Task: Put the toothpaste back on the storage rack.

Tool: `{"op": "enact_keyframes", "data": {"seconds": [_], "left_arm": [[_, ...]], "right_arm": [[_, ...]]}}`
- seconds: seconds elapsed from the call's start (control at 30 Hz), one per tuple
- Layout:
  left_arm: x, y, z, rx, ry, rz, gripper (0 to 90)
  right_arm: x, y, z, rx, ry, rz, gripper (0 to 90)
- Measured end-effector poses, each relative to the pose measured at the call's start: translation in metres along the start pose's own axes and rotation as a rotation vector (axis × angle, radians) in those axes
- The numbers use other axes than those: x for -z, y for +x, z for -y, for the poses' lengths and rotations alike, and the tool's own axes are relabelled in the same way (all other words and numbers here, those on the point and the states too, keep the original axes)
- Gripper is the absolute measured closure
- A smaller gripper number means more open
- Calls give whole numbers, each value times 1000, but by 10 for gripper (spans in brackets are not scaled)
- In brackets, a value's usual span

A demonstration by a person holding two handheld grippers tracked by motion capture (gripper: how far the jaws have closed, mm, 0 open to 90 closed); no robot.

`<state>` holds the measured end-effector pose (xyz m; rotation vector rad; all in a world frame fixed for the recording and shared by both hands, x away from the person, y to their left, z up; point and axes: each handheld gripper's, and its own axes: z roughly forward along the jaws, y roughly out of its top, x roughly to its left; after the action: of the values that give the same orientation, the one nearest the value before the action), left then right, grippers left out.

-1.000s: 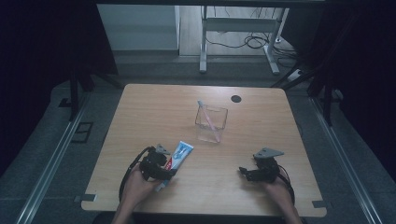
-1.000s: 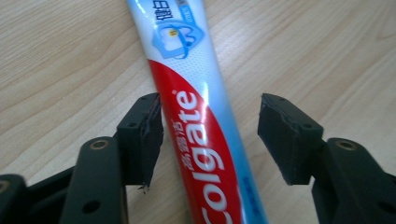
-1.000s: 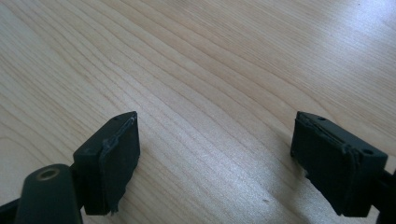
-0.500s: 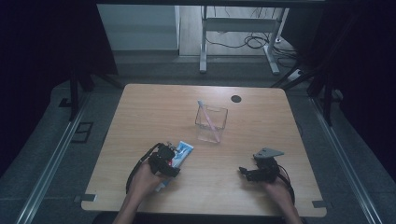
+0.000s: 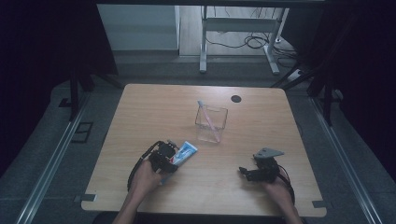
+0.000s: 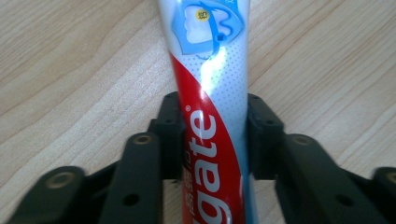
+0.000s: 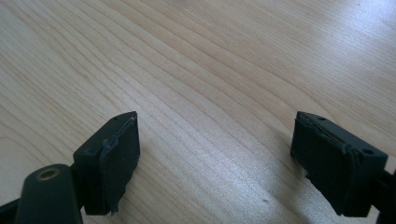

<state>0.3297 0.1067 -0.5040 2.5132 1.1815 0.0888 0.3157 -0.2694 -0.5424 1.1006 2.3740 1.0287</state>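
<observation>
A red, white and blue toothpaste tube (image 5: 187, 150) lies flat on the wooden table (image 5: 154, 107), left of the middle near the front. My left gripper (image 5: 169, 156) is at its near end. In the left gripper view both black pads press the sides of the tube (image 6: 210, 84), so the left gripper (image 6: 210, 137) is shut on it. A clear square cup (image 5: 211, 124) stands at mid-table with a pink toothbrush (image 5: 208, 119) leaning inside. My right gripper (image 5: 243, 172) rests at the front right, and in the right gripper view it (image 7: 217, 158) stands open over bare wood.
A small black round hole (image 5: 236, 98) sits in the tabletop behind the cup. Dark floor, metal rails and a desk frame with cables surround the table. Bare wood stretches between the two grippers and across the far half.
My left gripper has slid forward and to the right along the toothpaste tube and now has its jaws around it. The right gripper has stayed put.
</observation>
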Motion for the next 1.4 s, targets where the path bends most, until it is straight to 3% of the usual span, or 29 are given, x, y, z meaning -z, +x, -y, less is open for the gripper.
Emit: {"op": "enact_keyframes", "data": {"seconds": [0.33,0.63,1.03,1.4], "left_arm": [[3,12,12,46,-104,82,721],[4,9,13,15,-157,60,726],[18,10,14,10,-231,85,730],[35,13,18,10,-328,102,730]], "right_arm": [[0,0,0,0,0,0,156],[0,0,0,0,0,0,156],[0,0,0,2,-1,-2,156],[0,0,0,2,-1,-2,156]]}}
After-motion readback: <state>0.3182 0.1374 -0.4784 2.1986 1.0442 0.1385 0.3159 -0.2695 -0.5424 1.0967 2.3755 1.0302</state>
